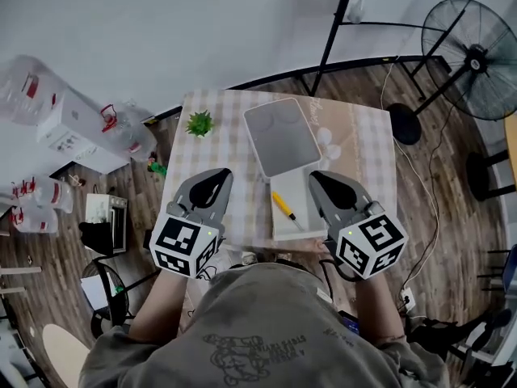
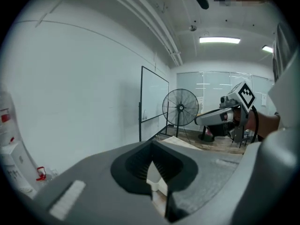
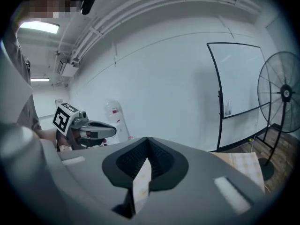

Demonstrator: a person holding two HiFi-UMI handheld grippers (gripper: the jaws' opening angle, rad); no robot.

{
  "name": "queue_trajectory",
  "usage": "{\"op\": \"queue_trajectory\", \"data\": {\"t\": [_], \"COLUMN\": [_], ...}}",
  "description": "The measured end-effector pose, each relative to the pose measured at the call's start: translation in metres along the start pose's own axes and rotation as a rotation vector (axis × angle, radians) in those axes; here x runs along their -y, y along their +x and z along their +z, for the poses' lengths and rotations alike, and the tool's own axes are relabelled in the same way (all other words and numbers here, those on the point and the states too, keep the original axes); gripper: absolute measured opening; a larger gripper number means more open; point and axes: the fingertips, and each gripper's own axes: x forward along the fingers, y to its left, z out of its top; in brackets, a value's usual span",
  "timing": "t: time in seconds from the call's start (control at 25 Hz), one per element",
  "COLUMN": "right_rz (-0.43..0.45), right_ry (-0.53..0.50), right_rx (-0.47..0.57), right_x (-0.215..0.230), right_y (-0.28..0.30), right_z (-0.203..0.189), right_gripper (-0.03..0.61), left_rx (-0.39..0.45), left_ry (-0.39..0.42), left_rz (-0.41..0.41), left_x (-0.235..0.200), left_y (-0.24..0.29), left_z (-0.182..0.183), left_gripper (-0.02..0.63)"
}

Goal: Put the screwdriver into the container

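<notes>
A yellow-handled screwdriver (image 1: 283, 206) lies on the checked table (image 1: 222, 148), at the left edge of a low white container (image 1: 297, 213). Beyond it lies a grey-white flat lid or tray (image 1: 281, 138). My left gripper (image 1: 213, 176) hovers over the table's near left part, jaws shut with nothing between them. My right gripper (image 1: 321, 178) hangs over the container's right side, also shut and empty. The screwdriver lies between the two grippers, touched by neither. In the left gripper view the jaws (image 2: 151, 149) point at the far wall; the right gripper's jaws (image 3: 147, 143) do the same.
A small green plant (image 1: 199, 123) stands at the table's far left. Two pale round things (image 1: 328, 141) lie right of the lid. A standing fan (image 1: 477, 59) and a black stand (image 1: 335, 21) are beyond the table. Water bottles and boxes (image 1: 73, 120) crowd the floor at left.
</notes>
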Motion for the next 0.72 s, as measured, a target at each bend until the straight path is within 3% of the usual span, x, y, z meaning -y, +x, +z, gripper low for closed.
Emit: {"op": "queue_trajectory", "data": {"t": [0.28,0.72], "right_rz": [0.032,0.034], "right_ry": [0.002,-0.048], "right_rx": [0.156,0.139], "right_x": [-0.028,-0.038], "right_y": [-0.042,-0.046], "right_z": [0.044,0.043], "right_gripper": [0.026,0.026], "left_rx": [0.135,0.174], "left_ry": [0.025,0.021], "left_rz": [0.033,0.080], "left_x": [0.010,0.006], "left_y": [-0.034,-0.059], "left_z": [0.046,0.050], "left_gripper": [0.001,0.001]}}
